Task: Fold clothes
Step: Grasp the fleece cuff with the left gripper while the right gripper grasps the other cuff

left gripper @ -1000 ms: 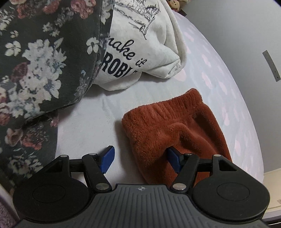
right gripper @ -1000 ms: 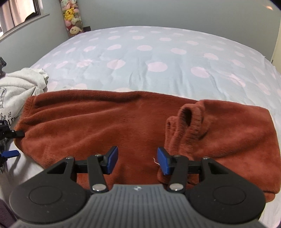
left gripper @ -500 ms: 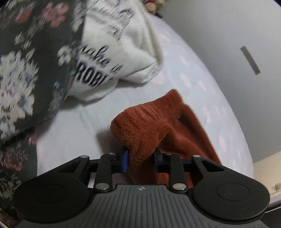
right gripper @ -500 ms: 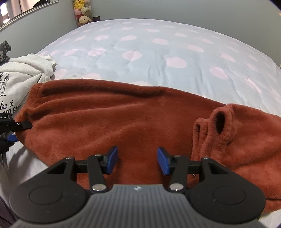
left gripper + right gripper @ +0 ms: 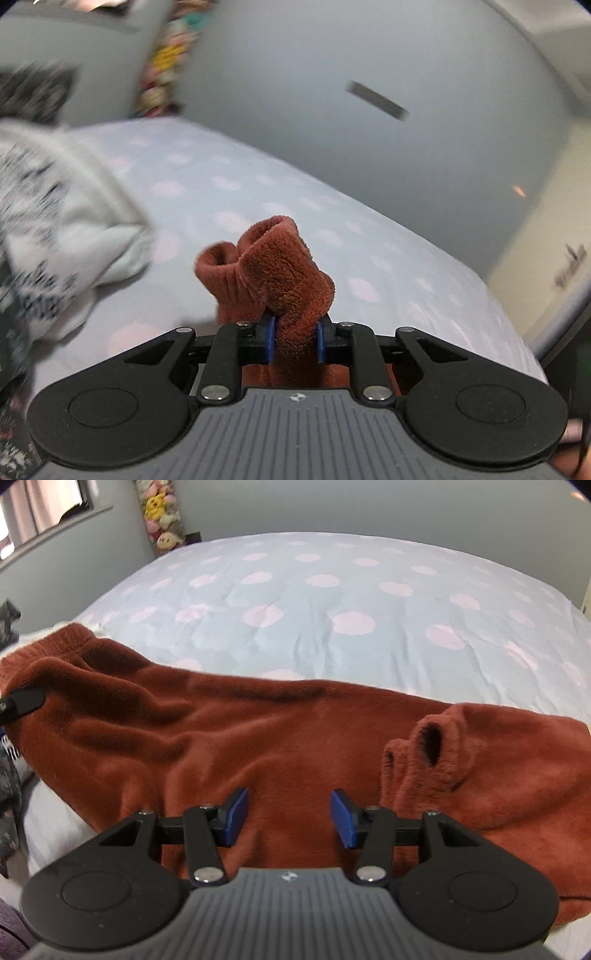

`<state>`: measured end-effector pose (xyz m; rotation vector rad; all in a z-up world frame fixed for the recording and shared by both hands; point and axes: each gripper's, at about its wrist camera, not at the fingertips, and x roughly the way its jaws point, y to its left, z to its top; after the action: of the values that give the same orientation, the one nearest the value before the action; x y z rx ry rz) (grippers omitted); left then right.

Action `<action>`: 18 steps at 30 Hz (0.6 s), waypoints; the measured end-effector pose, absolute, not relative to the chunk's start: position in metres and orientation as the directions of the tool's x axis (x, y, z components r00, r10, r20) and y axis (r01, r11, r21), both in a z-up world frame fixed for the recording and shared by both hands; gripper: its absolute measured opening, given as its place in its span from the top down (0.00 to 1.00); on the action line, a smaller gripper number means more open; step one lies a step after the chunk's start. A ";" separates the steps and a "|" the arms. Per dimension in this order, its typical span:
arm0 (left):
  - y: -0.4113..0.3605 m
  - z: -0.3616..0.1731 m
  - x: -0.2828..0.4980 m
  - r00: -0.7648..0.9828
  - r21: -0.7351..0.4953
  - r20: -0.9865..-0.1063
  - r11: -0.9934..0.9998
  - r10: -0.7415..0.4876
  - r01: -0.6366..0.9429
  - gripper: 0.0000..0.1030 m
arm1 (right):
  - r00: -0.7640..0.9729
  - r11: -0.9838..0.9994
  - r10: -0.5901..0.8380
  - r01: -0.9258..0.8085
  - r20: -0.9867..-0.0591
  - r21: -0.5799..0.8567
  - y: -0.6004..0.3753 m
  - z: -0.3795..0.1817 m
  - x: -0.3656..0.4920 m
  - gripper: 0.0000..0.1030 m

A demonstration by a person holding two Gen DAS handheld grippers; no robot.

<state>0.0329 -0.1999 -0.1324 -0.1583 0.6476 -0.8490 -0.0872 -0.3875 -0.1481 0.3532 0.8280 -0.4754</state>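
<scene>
Fleece (image 5: 258, 738): left gripper (image 5: 294, 341) is closing, pinching its bunched left end. Carry it smoothly rightward, edges aligned. Right gripper (image 5: 289, 814) hovers half-open, empty.

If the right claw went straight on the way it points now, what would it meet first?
Most likely the rust-brown fleece garment spread on the pale blue polka-dot bedspread. The open right claw angles down at the fleece, with nothing between its blue pads. Depth is hard to judge, so how close it is stays unclear.
</scene>
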 end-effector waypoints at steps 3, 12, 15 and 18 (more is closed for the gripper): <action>-0.223 -0.127 0.012 0.438 -0.309 -0.463 0.604 -0.770 0.735 0.83 | 0.597 0.820 -0.267 0.553 -0.756 0.148 -0.397 -0.143 -0.101 0.49; -0.298 -0.140 -0.060 0.267 -0.076 -0.554 0.367 -0.789 0.927 0.83 | 0.644 0.737 -0.226 0.604 -0.731 0.305 -0.441 -0.144 -0.154 0.49; -0.313 -0.156 -0.088 0.205 -0.028 -0.633 0.287 -0.746 0.958 0.83 | 0.654 0.710 -0.222 0.617 -0.723 0.340 -0.457 -0.148 -0.171 0.49; -0.318 -0.169 -0.105 0.184 0.027 -0.691 0.229 -0.699 0.973 0.81 | 0.674 0.681 -0.180 0.611 -0.717 0.403 -0.467 -0.157 -0.182 0.49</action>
<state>-0.1054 -0.3183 -0.1694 0.5306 0.6255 -1.2594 -0.1825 -0.4667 -0.1568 0.6841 0.6963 -0.4860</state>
